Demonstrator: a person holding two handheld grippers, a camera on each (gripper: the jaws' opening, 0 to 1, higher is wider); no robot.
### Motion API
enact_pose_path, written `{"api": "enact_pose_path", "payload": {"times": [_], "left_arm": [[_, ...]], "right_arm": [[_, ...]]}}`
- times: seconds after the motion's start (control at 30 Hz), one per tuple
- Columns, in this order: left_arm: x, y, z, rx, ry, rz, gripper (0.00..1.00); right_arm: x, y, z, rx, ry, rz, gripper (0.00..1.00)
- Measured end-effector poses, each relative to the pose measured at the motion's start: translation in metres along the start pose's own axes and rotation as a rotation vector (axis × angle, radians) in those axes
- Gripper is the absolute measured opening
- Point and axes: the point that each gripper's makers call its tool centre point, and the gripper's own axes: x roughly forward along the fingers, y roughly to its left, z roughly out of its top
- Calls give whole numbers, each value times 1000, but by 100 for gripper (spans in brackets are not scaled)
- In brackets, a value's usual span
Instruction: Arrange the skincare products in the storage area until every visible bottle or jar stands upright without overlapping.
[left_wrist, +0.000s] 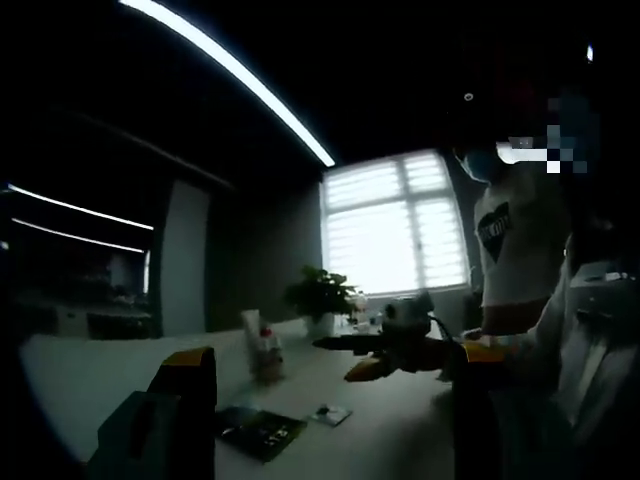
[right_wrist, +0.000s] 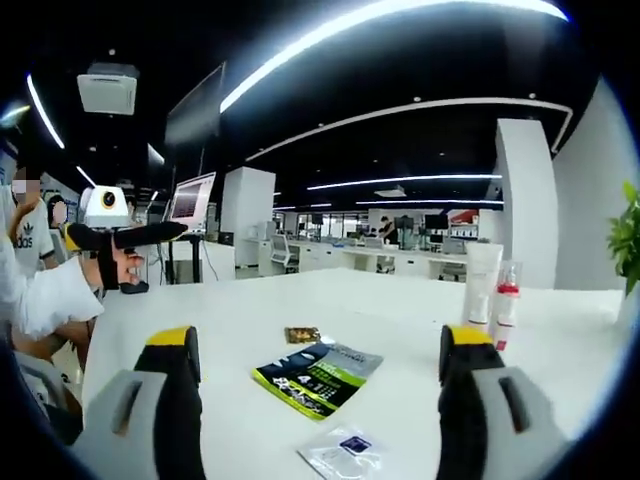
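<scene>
A white tube (right_wrist: 482, 285) and a small clear bottle with a red cap (right_wrist: 507, 300) stand upright side by side on the white table (right_wrist: 400, 310), far right. In the left gripper view the tube (left_wrist: 250, 333) and the bottle (left_wrist: 268, 355) are dim, beyond my left jaw. A green-and-black packet (right_wrist: 318, 378) lies flat between the jaws of my right gripper (right_wrist: 318, 337), which is open and empty. My left gripper (left_wrist: 337, 355) is open too, held above the table. The right gripper (left_wrist: 345, 358) reaches in from the right, jaws apart.
A small brown sachet (right_wrist: 302, 334) and a clear sachet (right_wrist: 340, 452) lie flat near the packet. A potted plant (left_wrist: 320, 295) stands by the bright window (left_wrist: 400, 225). A person (left_wrist: 515, 250) is at the table's far side. A hand holds the left gripper (right_wrist: 150, 236).
</scene>
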Motion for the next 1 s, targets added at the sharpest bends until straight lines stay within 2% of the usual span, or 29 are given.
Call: {"api": "enact_pose_path", "payload": {"times": [0.13,0.27,0.47,0.67,1.0], "left_arm": [[-1,5,-6,-5,30,16,100],[-2,9,-8,-12,28,21,100],[-7,25,-29,0,129,91,100],[-11,35,-39,-36,187,150,100],[-15,40,-54,-72,279,202,100]], "right_arm": [[5,-4,1,12,13,12,100],[7,-5,6,25,-6,26,100],[11,-13,1,43,14,34,100],[15,-22,6,127,-6,54,99],[17,-31,9,174,-16,68,98]]}}
